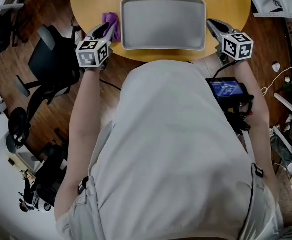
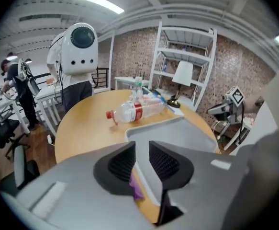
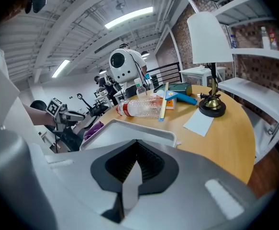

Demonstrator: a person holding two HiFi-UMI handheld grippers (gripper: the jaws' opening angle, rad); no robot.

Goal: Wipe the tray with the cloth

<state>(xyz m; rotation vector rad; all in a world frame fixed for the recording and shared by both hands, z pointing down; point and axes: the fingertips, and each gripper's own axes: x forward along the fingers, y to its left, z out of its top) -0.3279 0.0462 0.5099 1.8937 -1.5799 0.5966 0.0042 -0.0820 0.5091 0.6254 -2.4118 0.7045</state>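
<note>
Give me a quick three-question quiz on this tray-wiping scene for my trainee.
1. True or false: the purple cloth lies inside the tray.
2. Of the left gripper and the right gripper, which has its jaws together? A left, B right, C both.
3. What lies on its side on the table beyond the tray?

Key
1. False: it lies on the table beside the tray's left edge.
2. B. The left gripper's jaws stand apart and hold nothing.
3. A clear plastic bottle with a red cap.
</note>
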